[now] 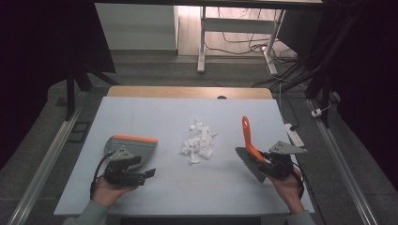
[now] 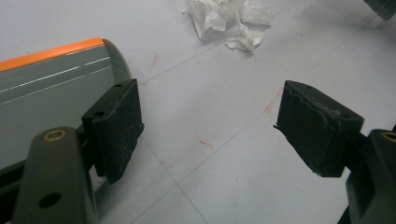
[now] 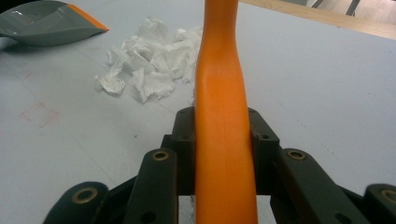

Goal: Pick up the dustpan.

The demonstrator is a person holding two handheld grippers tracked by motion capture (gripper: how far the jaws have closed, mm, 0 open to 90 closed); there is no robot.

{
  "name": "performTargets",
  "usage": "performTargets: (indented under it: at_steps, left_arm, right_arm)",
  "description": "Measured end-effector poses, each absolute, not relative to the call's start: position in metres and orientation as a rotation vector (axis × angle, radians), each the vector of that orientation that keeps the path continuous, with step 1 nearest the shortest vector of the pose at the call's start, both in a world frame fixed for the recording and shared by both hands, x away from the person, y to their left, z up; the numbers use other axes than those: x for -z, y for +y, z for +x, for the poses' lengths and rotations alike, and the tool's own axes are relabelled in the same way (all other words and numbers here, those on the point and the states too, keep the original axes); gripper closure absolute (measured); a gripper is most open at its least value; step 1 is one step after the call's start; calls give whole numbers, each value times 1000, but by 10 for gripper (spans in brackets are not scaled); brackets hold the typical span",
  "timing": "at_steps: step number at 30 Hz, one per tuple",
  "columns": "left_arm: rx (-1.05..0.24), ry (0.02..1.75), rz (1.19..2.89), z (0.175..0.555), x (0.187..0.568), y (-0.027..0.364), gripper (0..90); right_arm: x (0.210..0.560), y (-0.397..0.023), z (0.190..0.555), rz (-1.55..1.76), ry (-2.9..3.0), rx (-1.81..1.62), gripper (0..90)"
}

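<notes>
White desk frame (image 1: pixel 202 42), tangled floor cables (image 1: pixel 248 44), power strip (image 1: pixel 294 134) beside table (image 1: pixel 141 117)

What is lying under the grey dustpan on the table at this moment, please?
The dustpan rests flat on the pale table, nothing visibly beneath. The paper scraps lie apart, to its right. The surface directly under the pan is covered.

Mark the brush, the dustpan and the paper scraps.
brush (image 3: pixel 223 154), right gripper view, on the orange handle between the jaws.
dustpan (image 1: pixel 133 146), high view, on the grey pan behind its orange lip.
paper scraps (image 1: pixel 199 143), high view, middle of the white heap.
</notes>
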State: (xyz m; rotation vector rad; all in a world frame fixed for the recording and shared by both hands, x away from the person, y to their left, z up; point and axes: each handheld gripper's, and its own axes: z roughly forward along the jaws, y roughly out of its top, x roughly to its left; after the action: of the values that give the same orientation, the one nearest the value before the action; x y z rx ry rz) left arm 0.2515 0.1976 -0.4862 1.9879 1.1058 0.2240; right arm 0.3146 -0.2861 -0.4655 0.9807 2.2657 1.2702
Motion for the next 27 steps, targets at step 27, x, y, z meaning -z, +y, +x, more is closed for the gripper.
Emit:
performTargets:
  at_steps: [27]
  left_arm:
    - [-230, 1277, 1991, 261, 457, 213, 231]
  right_arm:
    - [463, -290, 316, 995, 2250, -1299, 699]
